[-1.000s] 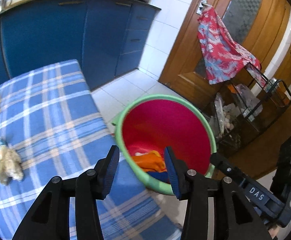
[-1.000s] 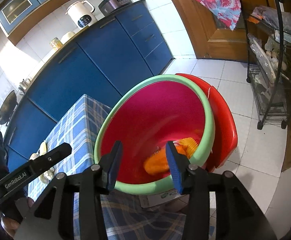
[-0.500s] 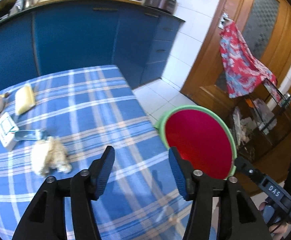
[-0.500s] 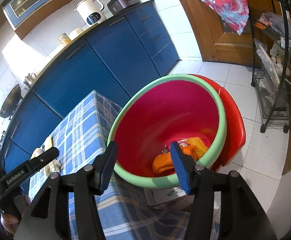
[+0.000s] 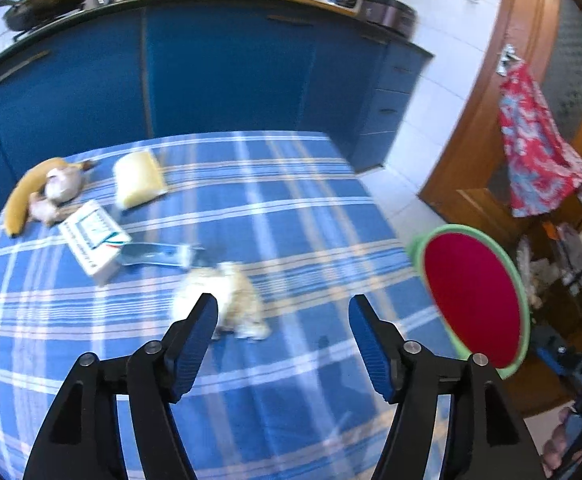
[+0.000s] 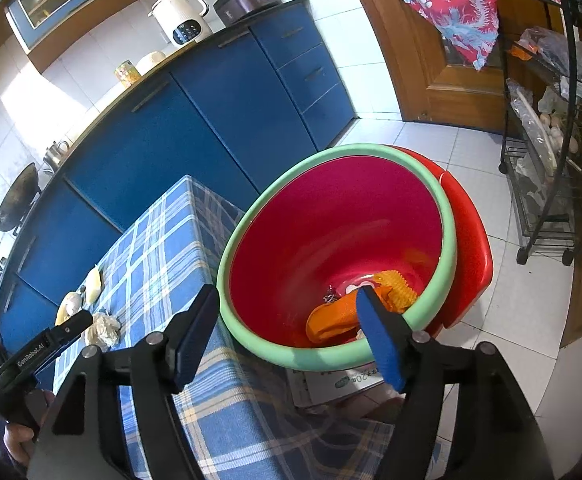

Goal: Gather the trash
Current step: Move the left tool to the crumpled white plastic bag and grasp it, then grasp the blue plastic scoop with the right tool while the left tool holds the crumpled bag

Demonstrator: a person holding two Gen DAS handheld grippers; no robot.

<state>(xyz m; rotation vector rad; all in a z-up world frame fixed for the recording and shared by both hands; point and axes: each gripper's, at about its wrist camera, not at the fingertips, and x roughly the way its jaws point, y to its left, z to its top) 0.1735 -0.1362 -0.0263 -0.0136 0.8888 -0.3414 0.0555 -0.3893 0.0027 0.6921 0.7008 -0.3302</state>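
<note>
Hovering over the blue plaid-clothed table (image 5: 291, 208) with the left tool (image 5: 283, 320), jaws released, having just been opening, and gripping nothing. Pointing down toward the crumpled whitish paper wad (image 5: 227, 300), lying right past the left fingertip, not yet between the jaws. Probably lining up for that one next, being the closest bit of trash.

Sitting further back on the cloth: a flattened shiny blue wrapper (image 5: 155, 256), a small white printed carton (image 5: 91, 240) touching it, a pale yellow spongy block (image 5: 139, 178), plus a yellow banana peel (image 5: 27, 196) with a beige garlic-looking lump (image 5: 61, 186) against it. Bit blurry, so not swearing on those.

Parking the right tool (image 6: 287, 336) over the near rim of the big red plastic basin with the green rim (image 6: 251, 240), jaws also released and just been opening, empty. Already resting in the basin bottom: orange plastic packaging (image 6: 331, 320). Basin sitting right at the table edge, nested against a red plastic stool (image 6: 471, 264), presumably so stuff drops straight in without a long carry.
</note>
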